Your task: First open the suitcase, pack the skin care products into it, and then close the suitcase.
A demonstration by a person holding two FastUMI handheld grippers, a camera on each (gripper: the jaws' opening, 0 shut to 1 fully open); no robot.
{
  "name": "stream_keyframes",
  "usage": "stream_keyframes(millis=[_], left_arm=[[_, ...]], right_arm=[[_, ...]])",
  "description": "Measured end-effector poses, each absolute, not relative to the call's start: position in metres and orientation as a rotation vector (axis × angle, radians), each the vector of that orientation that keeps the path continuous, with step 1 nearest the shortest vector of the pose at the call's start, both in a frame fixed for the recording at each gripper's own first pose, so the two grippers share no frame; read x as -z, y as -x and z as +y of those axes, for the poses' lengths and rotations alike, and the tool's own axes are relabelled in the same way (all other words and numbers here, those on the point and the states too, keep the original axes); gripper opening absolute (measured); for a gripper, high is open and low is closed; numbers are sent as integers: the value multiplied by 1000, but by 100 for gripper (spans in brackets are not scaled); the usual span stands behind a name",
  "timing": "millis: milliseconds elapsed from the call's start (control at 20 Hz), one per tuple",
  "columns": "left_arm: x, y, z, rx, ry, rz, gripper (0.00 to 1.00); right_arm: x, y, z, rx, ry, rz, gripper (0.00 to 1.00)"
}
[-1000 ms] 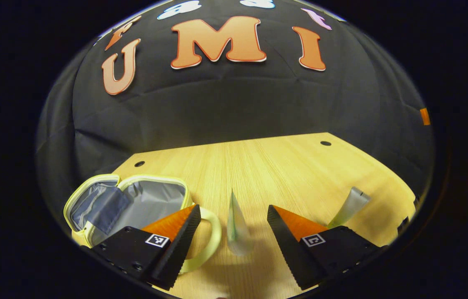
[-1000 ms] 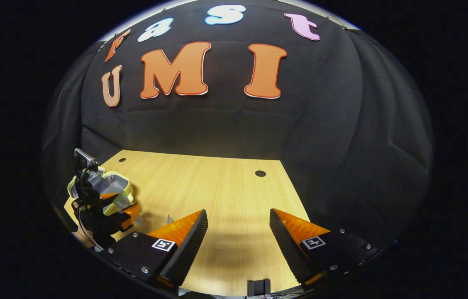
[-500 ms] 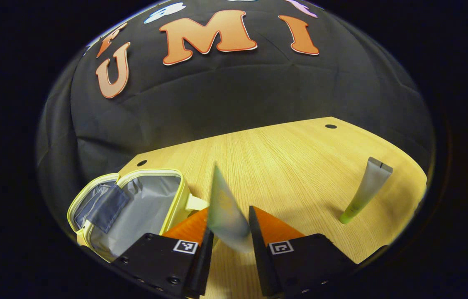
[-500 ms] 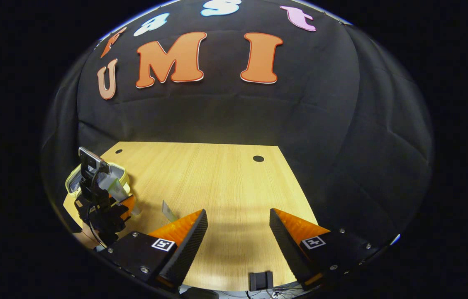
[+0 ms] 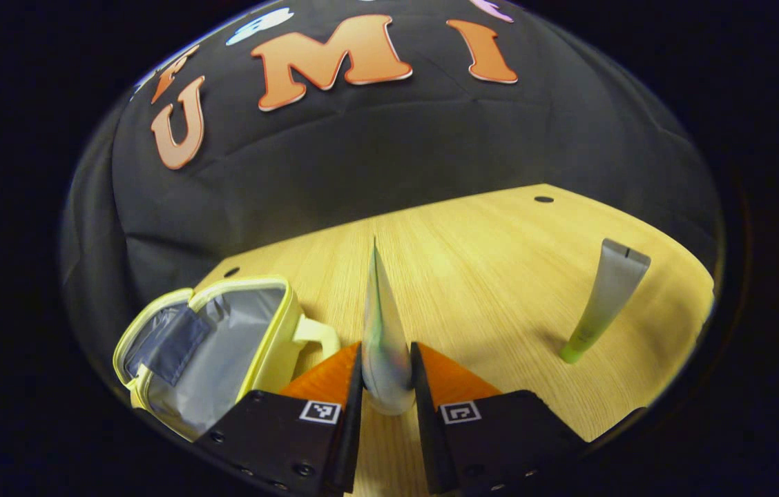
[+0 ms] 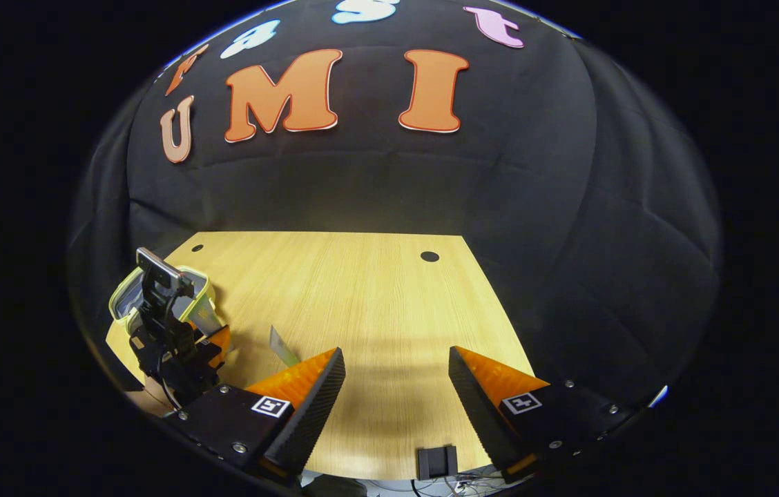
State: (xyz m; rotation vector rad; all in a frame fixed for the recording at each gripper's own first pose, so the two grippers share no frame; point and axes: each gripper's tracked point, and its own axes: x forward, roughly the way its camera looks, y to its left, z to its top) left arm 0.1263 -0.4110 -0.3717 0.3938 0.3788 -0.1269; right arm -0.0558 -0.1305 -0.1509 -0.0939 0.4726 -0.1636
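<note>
Now the left gripper [image 5: 387, 376] pinches a tube [image 5: 382, 331] between its fingers, open suitcase [image 5: 213, 348] at nine o'clock; the right gripper [image 6: 396, 379] hangs wide apart above the tabletop [image 6: 362, 290], empty.

suitcase [image 5: 272, 324]: pale yellow shell and handle, grey lining, 1 darker blue-grey flap inside
held tube [image 5: 381, 324]: pale silvery grey, faint green and yellow tint near its lower end
second tube [image 5: 607, 297]: grey at the crimped top, fading to yellow-green at the cap
table [image 5: 486, 276]: light yellow wood with fine straight grain, 2 small dark round holes
booth wall [image 6: 376, 186]: black cloth
</note>
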Motion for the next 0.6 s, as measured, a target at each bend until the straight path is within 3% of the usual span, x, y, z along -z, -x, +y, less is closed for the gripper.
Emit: stream_keyframes(millis=[150,350,600], left_arm=[[372,-125,-413,122,-414,382,30],[373,-111,-420,178,-237,498,30],[320,-68,-403,198,-113,583,30]], right_arm=[[149,55,-130,163,101,468,96],[150,44,-118,129,55,457,96],[151,6,-60,-4,-53,423,95]])
